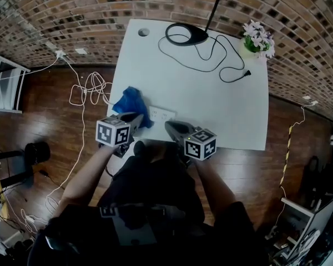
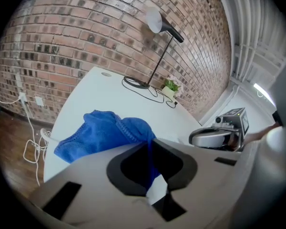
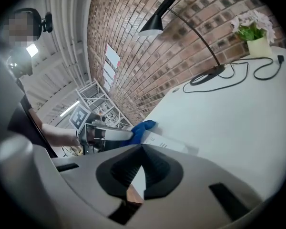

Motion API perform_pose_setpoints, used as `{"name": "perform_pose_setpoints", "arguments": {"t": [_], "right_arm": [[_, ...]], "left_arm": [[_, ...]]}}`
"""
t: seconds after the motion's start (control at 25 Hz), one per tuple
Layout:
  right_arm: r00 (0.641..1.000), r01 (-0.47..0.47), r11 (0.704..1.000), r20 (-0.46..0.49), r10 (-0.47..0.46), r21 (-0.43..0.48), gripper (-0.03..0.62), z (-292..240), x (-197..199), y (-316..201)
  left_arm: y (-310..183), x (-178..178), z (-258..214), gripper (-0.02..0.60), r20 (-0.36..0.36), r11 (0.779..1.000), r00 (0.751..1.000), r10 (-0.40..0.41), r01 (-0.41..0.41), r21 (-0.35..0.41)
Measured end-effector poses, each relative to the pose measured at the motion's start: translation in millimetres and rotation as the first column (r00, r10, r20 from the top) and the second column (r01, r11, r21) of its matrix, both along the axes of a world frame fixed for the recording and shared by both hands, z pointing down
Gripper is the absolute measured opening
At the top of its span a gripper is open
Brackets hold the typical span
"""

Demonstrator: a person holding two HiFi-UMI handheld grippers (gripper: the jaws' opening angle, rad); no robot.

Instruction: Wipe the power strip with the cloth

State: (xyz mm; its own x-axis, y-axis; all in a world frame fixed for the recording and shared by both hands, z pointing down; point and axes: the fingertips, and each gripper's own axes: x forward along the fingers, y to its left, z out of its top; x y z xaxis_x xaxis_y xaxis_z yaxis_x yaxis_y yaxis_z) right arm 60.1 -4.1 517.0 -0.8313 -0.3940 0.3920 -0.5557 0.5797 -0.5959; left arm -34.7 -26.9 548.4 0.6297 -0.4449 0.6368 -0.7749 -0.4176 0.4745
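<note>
I see a red-brick wall [image 1: 100,4] behind the white surface [image 1: 222,104], with dark wooden floor [image 1: 44,121] on both sides. At the surface's far end stand a black desk lamp [image 1: 186,35], its cord [image 1: 222,65] looping loose, and a small pot of pale flowers [image 1: 258,39]. White cables [image 1: 86,90] lie tangled on the floor at left, near a white rack [image 1: 3,87].

A white table [image 1: 211,104] stands against the brick wall, with a small round hole [image 1: 144,32] near its far left corner. At the far edge sit a black lamp base [image 1: 186,35] and a potted flower [image 1: 254,42], and a loose black cord winds between them to its plug [image 1: 247,73]. Near the front left edge a crumpled blue cloth [image 1: 130,101] touches a white power strip [image 1: 162,114] lying flat.
</note>
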Motion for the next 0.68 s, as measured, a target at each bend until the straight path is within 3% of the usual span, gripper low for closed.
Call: {"name": "perform_pose_setpoints", "arguments": {"t": [0.32, 0.68], "right_arm": [[0.998, 0.003, 1.0, -0.066, -0.003, 0.002, -0.014, 10, 6, 0], [0.997, -0.029, 0.999, -0.074, 0.03, 0.014, -0.014, 12, 17, 2]], "left_arm": [[-10, 6, -21, 0.041, -0.026, 1.0, 1.0, 0.009, -0.008, 0.03], [-12, 8, -33, 0.041, -0.058, 0.999, 0.998, -0.003, 0.006, 0.041]]}}
